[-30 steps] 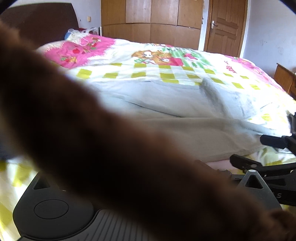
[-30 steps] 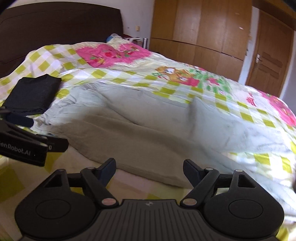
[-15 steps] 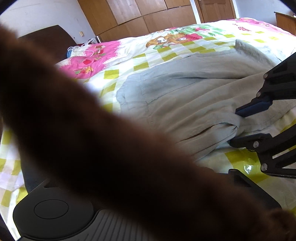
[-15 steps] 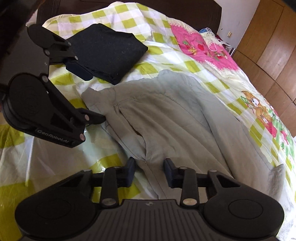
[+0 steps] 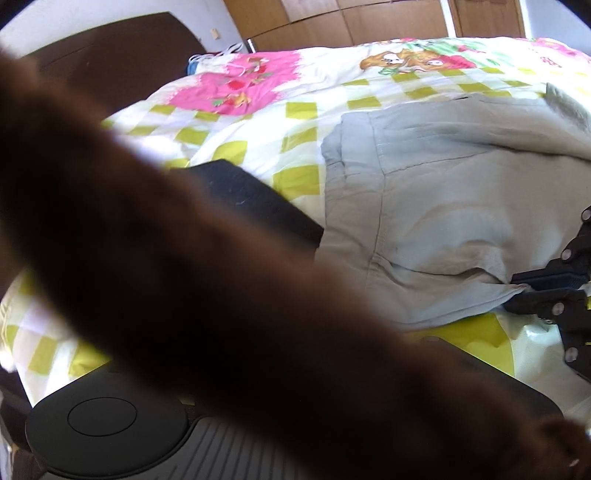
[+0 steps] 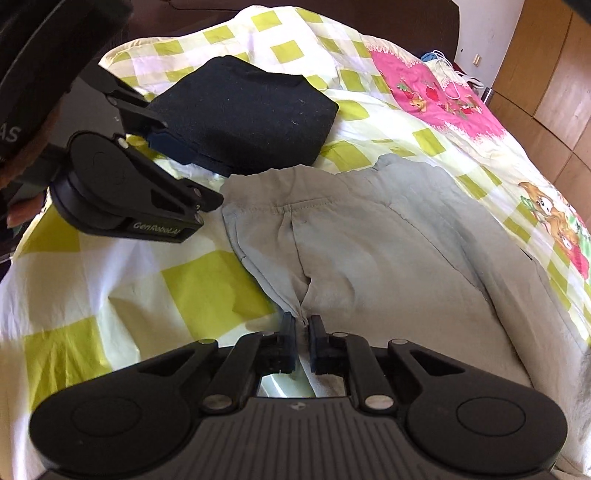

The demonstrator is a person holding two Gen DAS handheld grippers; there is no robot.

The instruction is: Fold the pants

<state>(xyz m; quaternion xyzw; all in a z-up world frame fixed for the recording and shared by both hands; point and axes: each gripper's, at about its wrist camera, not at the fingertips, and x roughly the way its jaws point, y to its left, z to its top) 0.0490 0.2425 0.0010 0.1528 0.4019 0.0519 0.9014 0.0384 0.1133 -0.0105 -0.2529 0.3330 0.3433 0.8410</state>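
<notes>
A: Where are the grey pants (image 6: 388, 251)?
B: Mid-frame on the checked bedspread (image 6: 92, 295), beside folded black clothing (image 6: 243, 110).
A: Tongs?
B: Right gripper (image 6: 303, 325) clamped on the pants' near edge; left gripper (image 6: 184, 173) spread apart at the waistband.

Pants (image 6: 388, 258): pale grey-green woven cloth, matt, creasing softly. Bedsheet (image 6: 110, 295): smooth checked cotton-like cloth. Folded garment (image 6: 243, 110): black knit, matt, showing lint. Right gripper (image 6: 303, 326): matt black plastic. Wardrobe (image 5: 351, 22): glossy wood.
</notes>
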